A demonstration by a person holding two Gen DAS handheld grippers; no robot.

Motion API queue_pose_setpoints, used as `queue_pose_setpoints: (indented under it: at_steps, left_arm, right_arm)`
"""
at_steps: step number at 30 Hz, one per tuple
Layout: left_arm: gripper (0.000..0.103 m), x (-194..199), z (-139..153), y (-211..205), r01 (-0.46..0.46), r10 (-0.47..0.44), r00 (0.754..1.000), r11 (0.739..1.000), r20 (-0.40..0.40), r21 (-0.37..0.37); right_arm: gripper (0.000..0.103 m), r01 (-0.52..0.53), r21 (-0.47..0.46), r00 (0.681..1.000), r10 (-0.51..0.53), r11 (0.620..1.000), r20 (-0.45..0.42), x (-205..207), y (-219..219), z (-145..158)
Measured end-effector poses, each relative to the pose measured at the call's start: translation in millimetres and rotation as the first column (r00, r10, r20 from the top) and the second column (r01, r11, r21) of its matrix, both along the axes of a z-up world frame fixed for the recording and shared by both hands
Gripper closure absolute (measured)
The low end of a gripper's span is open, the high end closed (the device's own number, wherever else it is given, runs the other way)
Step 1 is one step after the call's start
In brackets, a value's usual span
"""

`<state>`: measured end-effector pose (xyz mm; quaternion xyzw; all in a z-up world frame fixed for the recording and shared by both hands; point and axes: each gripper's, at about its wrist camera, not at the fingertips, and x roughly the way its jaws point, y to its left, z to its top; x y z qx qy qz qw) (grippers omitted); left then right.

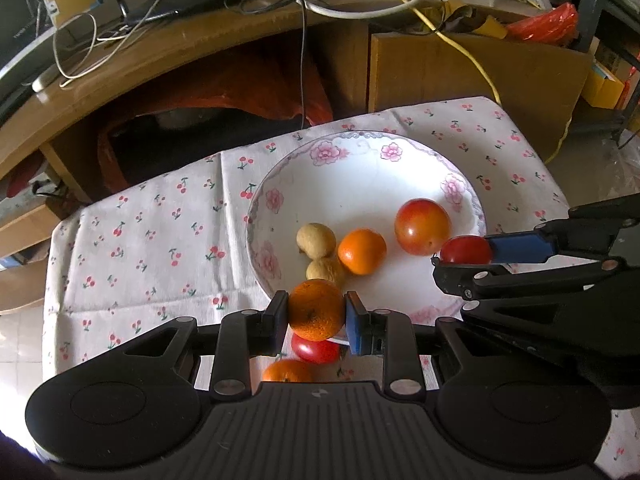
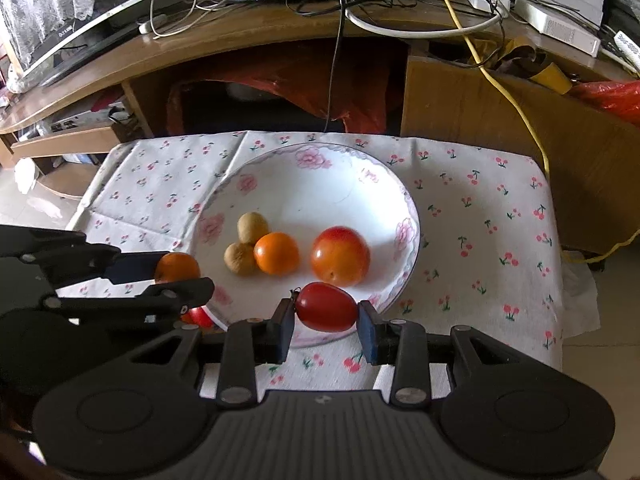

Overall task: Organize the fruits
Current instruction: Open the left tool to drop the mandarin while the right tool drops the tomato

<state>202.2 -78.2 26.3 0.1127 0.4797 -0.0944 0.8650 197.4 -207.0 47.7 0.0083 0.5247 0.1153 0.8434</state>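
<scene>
**Inspector:** Status of both tools?

**Operator:** The left gripper [image 1: 317, 315] is pinching a mandarin [image 1: 316, 309], held over the plate [image 1: 352, 184] rim at about 7 o'clock. The right gripper [image 2: 326, 322] is pinching a red tomato [image 2: 326, 307] above the rim at about 5 o'clock. Neither fruit appears to rest on the plate yet.

**Inspector:** Contents of the plate?

**Operator:** Two longans [image 2: 252, 227], touching each other, a small orange [image 2: 277, 253] against them, and a large tomato [image 2: 340, 255] just beside, toward 4 o'clock. The far half, toward 12 o'clock, is bare.

**Inspector:** Recommendation?

**Operator:** My judgement: carry each fruit inward past the rim, lower it until it touches the plate, then part the jaws slowly. Round fruit may roll, so place it into a gap beside its own kind. One more tomato [image 1: 314, 350] and orange [image 1: 286, 372] remain on the cloth [image 1: 160, 216] under the left tool.
</scene>
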Motion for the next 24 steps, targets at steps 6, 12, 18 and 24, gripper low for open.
queue_pose_setpoints:
  at_steps: [6,12,18,24]
  left_arm:
    - [0.067,13,-12,-3,-0.004,0.004,1.000,1.000,-0.022,-0.007]
    - [0.067,23,-20,-3,-0.020,0.020,0.999,1.000,-0.033,-0.006]
    - [0.060,27,-23,-2,-0.022,0.020,0.999,0.999,-0.046,-0.041]
    - [0.053,28,-25,-4,-0.028,0.026,0.999,0.999,-0.035,-0.045]
  right_arm:
    - [0.072,0.011,-0.001,1.000,-0.011,1.000,-0.007,17,-4,-11]
    - [0.073,0.015,0.006,1.000,-0.014,1.000,-0.007,30,-6,-19]
    - [0.073,0.021,0.020,1.000,-0.021,1.000,0.012,38,-5,-21]
    - [0.072,0.006,0.052,0.999,-0.008,0.999,0.042,42,5,-17]
